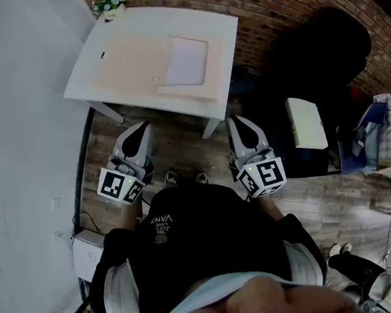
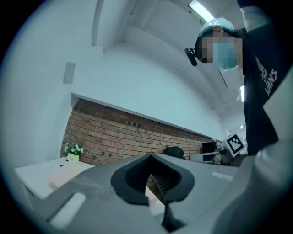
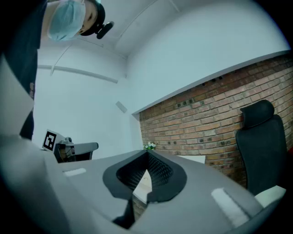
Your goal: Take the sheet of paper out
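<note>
We judge the task not yet begun. We stand back from the white table (image 1: 92,80), which lies at twelve o'clock from us in the head view. The sheet of paper (image 1: 187,60) rests there untouched, a pale rectangle on the right part of a flat beige folder (image 1: 131,62). We cannot tell whether an edge of the sheet is tucked into the folder or simply lies on top of it.

The left gripper (image 1: 138,130) hangs at about ten o'clock from our body and the right gripper (image 1: 240,122) at about two o'clock. Both point level towards the table and are well apart from it. In each gripper view the jaws are clenched together with nothing between them, only the table and the brick wall beyond.

Everything is left to do, as we read it: approach the table, loosen a jaw pair, catch a free edge of the sheet and draw it clear of the folder.
</note>
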A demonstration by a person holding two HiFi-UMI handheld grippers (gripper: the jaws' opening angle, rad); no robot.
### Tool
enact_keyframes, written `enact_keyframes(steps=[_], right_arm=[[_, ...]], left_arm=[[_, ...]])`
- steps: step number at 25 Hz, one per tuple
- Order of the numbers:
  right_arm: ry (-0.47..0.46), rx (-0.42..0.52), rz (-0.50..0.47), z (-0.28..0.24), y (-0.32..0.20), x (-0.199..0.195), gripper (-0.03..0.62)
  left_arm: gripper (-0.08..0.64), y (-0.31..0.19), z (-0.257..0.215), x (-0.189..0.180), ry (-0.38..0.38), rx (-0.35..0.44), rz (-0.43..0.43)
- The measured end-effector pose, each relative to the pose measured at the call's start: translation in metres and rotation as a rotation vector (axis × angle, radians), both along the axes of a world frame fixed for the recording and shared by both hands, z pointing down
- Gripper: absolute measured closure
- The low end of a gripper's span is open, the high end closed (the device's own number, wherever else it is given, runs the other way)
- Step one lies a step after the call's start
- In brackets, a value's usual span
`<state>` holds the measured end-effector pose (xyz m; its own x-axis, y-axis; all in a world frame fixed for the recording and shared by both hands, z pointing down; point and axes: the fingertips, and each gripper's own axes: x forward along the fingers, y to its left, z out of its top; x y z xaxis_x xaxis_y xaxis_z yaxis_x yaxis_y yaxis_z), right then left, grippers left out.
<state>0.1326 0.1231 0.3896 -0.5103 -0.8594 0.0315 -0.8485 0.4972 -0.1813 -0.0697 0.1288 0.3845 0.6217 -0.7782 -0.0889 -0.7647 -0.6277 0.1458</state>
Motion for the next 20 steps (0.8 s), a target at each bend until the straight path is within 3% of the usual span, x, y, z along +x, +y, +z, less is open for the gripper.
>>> enact_keyframes(steps=[4,10,20], right_arm=[[-0.049,0.032,0.012,-0.006,-0.003,0.013,0.592],[-0.055,0.016,-0.046,-0.001,-0.010,0.016,0.592],[-0.056,-0.004,-0.021,0.010,-0.032,0.005,0.592]], left_arm=[[0.560,0.001,0.000,0.004,0.002,0.007,-0.022],[0.560,0.003,0.001,0.013,0.032,0.017,-0.056],[0.560,-0.024,0.009,0.001,0.070,0.005,-0.029]])
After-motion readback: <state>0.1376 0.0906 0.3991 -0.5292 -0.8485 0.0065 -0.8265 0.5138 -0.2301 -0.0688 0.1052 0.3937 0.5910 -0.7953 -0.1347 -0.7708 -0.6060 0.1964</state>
